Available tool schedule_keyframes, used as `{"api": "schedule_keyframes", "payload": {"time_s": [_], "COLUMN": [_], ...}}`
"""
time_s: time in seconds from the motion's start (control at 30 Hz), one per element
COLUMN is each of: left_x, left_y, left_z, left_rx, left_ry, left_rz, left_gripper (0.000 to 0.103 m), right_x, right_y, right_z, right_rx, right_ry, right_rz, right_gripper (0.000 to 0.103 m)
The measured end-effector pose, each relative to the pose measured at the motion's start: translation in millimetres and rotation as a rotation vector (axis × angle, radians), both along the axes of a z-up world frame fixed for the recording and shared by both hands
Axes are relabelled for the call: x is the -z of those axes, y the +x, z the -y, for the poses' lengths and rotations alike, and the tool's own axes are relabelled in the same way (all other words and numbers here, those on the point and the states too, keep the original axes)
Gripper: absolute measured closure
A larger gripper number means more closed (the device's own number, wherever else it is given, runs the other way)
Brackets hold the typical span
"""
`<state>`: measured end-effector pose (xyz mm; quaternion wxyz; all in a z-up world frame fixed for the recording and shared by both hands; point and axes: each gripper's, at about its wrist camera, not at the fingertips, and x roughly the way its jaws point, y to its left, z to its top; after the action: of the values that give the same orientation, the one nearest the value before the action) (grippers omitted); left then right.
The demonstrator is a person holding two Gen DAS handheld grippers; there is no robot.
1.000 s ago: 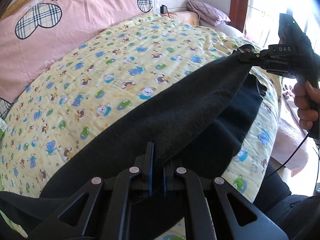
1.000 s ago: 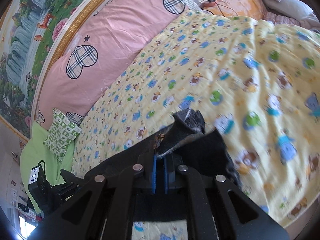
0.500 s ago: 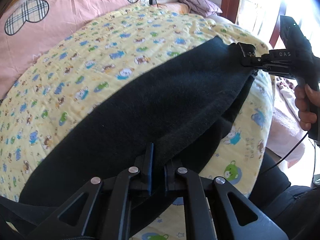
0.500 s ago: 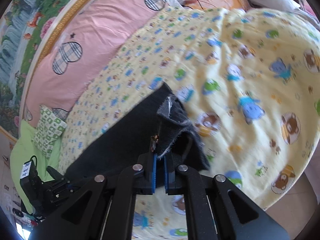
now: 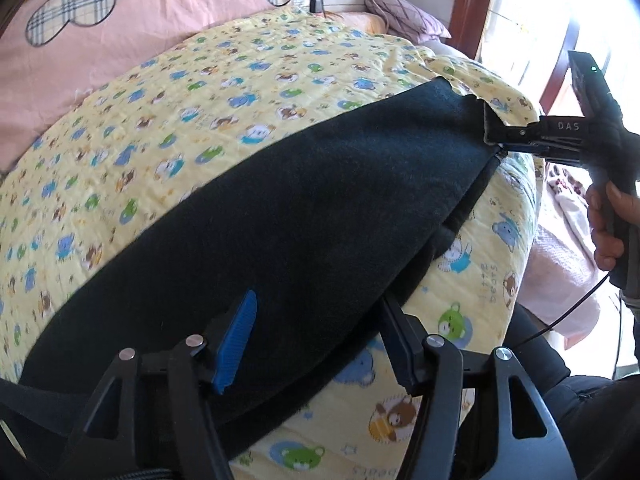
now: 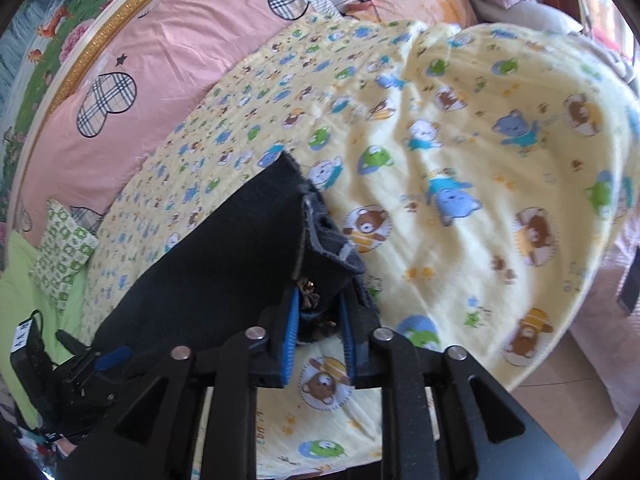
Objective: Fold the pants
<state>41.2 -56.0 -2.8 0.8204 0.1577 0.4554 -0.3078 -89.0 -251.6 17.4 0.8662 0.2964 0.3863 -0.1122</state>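
Dark pants (image 5: 304, 216) are seen lying folded lengthwise across a yellow quilt (image 5: 240, 72) printed with cartoon bears, spread on a bed. The cloth runs as one long band from the left tool to the right tool.

Left tool (image 5: 320, 340): jaws are opening and stand well apart. The blue-padded finger (image 5: 236, 344) rests over the cloth; the other finger sits at the cloth's near edge. The pants lie between the jaws, but the pads are not pressed on them.

Right tool (image 6: 318, 332): jaws are opening, with a narrow gap between the blue pads (image 6: 291, 340). A bunched end of the pants, with what looks like a zip or small metal piece, sits between the pads; a gap shows on each side of the cloth, so no clamping is seen. In the left wrist view the right tool (image 5: 496, 136) is seen at the far end of the pants, its handle gripped by a hand (image 5: 608, 228).

A pink duvet (image 6: 168, 60) with plaid hearts lies beyond the quilt. A green patterned pillow (image 6: 60, 252) is noted at the left. A gilt picture frame (image 6: 100, 48) is seen behind the bedding.
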Motion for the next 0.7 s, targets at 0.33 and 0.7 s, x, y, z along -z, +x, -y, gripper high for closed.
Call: {"api": "schedule_keyframes", "payload": {"time_s": [0.33,0.7], "left_x": [-11,-29], "left_y": [-12,-26], "left_z": [-45,-115], "left_rx": [-0.153,-0.38], "left_ry": [-0.074,-0.177], "left_rz": [-0.014,-0.019], "left_gripper": [0.041,0.041], "right_x": [-38,-51], "right_y": [-13,30], "right_z": [-20,-106], "right_rx": [0.043,-0.308], "right_ry": [-0.084,-0.057], "right_rz": [0.122,0.188], "right_gripper": [0.058,0.058]}}
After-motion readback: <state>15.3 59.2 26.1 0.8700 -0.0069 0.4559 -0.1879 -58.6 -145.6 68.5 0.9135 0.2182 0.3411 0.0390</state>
